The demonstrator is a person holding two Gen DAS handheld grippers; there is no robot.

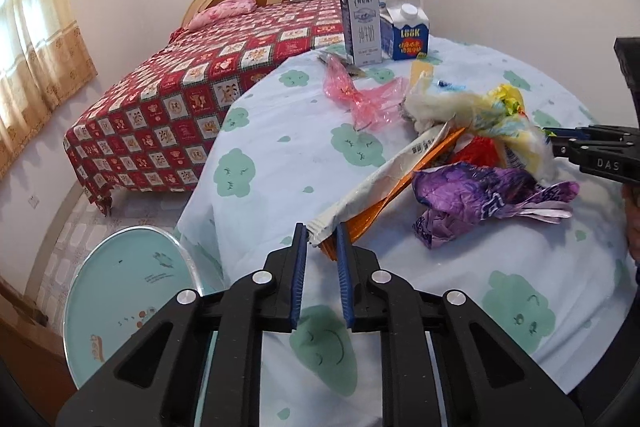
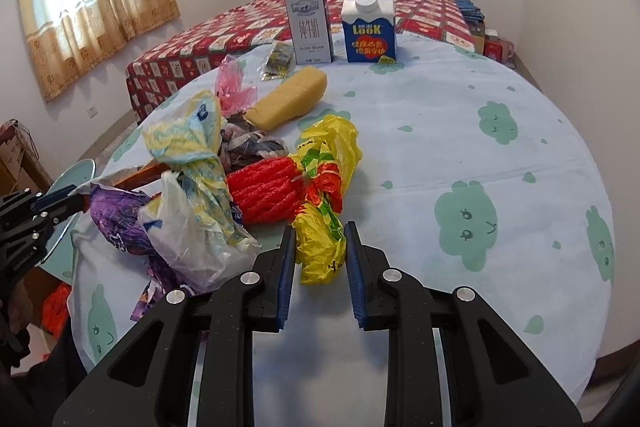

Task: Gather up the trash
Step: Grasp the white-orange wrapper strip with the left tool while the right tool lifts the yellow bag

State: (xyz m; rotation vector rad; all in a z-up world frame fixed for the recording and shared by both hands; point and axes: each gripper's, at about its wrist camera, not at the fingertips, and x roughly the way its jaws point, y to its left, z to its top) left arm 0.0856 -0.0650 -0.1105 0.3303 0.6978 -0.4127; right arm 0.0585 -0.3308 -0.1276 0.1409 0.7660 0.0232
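A heap of trash lies on a round table under a cloud-print cloth. My left gripper is shut on the near end of a long white and orange wrapper. Beside it lies a crumpled purple wrapper. My right gripper is shut on the near end of a yellow plastic bag with red and green print. Left of that bag sit a red foam net, a clear bag and a knotted yellow-blue bag. Each gripper shows at the edge of the other's view.
At the table's far side stand a grey milk carton and a blue carton, with a yellow sponge and pink plastic nearer. A round teal stool top sits low at the left. A bed lies beyond.
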